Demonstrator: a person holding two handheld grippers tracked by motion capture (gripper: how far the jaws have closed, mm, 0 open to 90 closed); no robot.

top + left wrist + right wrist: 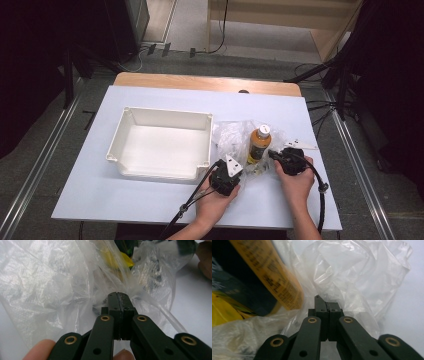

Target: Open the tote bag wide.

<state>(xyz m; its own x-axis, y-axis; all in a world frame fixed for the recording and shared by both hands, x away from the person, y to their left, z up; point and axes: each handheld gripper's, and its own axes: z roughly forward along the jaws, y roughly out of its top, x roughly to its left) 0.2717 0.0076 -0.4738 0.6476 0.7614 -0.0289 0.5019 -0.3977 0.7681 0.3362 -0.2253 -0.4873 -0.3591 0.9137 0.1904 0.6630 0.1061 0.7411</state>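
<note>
Gripping the clear plastic bag [235,137] from both sides, we seem to be at the step of getting its opening apart. On the white worktop [90,185] the empty white bin [165,172] sits to the left, the bag just beside its right wall. An orange bottle [258,145] with a white cap lies inside the bag. Our left tongs [117,298] are pressed together on a gathered fold of the film; our right tongs [323,305] are likewise closed, pinching film beside the bottle's label. Next, we judge, both hands must draw apart without tearing the film or letting it slip
</note>
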